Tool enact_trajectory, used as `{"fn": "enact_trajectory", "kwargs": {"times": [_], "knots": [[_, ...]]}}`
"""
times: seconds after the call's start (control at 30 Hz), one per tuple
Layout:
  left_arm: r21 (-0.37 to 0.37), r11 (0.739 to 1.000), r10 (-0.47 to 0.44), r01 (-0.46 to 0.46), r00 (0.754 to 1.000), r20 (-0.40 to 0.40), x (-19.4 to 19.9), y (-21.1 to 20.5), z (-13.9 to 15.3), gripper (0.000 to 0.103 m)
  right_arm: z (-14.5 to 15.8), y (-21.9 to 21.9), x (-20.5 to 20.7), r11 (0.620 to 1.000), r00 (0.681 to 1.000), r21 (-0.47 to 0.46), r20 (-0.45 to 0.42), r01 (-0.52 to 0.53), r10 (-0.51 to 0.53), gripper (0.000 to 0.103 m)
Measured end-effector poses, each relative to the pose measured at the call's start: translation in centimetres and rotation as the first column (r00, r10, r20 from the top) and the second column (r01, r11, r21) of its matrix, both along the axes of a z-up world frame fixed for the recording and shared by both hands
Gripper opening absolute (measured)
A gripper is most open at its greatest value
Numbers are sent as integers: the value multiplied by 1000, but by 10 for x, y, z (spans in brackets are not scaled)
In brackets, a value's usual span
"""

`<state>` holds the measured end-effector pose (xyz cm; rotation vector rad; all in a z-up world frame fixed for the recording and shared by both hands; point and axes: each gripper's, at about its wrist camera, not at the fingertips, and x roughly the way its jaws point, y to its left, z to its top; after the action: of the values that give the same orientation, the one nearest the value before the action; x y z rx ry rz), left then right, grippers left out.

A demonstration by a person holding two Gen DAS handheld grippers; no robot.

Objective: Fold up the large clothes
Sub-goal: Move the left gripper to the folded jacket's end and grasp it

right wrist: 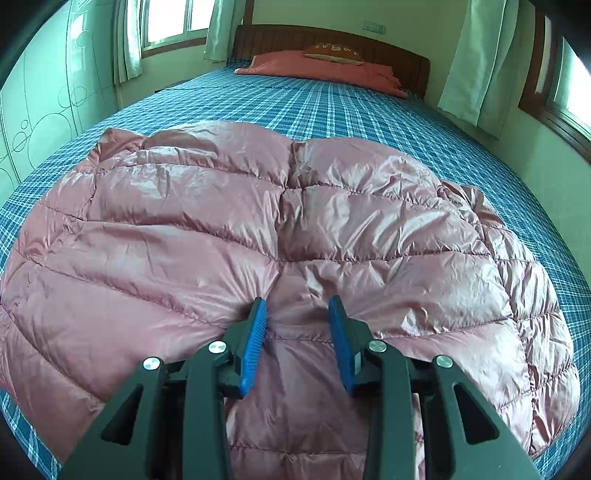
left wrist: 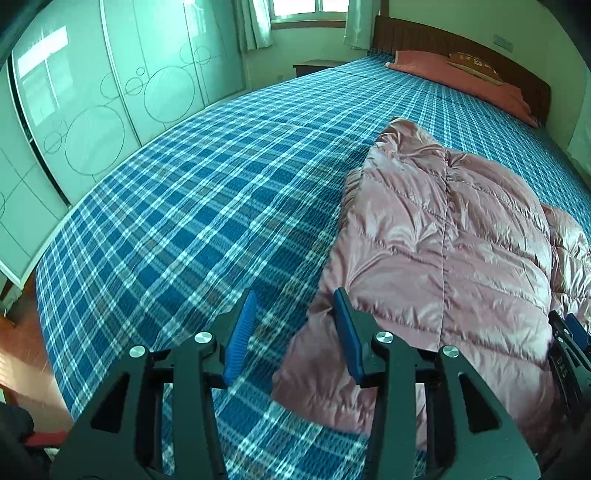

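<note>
Plaid-sheeted bed [left wrist: 184,206], wooden headboard [right wrist: 332,40], curtained windows [right wrist: 173,22], wardrobe [left wrist: 92,110]

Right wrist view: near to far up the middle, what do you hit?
right gripper → pink down jacket → blue plaid bedsheet → salmon pillow → small brown cushion → wooden headboard

A blue plaid sheet [left wrist: 192,206] covers the bed — an orange pillow [right wrist: 317,70] lies against the dark wooden headboard [right wrist: 391,48]. Pale curtains [right wrist: 476,62] hang by the windows; a wardrobe [left wrist: 110,92] stands alongside.
</note>
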<state>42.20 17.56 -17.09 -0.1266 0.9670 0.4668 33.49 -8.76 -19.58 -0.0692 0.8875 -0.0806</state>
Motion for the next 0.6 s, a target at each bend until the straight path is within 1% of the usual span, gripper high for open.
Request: {"fn": "enact_trajectory", "kwargs": {"times": [0.07,0.1,0.23,0.33,0.43,0.5,0.6], "knots": [[-18,1000,15,-15,1000,-1,-8,1,1,46,0,1,-1,1000,1000,-5,1,-1,1,36],[-27,999,27,-27,1000,-4,-13,2,1,49,1,2,-1,1000,1000,-6,1,-1,1,36],[-83,994,64,-65,998,-11,-31,7,1,52,2,2,-2,1000,1000,-7,-2,-6,6,36],[-136,986,95,-95,995,-7,-40,10,2,53,2,3,-2,1000,1000,-15,-2,-8,8,36],[-160,981,111,-109,994,2,-51,6,4,54,3,5,-2,1000,1000,-28,-1,-11,11,36],[-179,977,120,-118,993,2,-58,4,3,57,3,5,-3,1000,1000,-28,-1,-11,11,36],[-235,962,139,-138,990,-14,-61,4,-6,60,2,6,-3,999,1000,-35,1,-10,10,36]]}}
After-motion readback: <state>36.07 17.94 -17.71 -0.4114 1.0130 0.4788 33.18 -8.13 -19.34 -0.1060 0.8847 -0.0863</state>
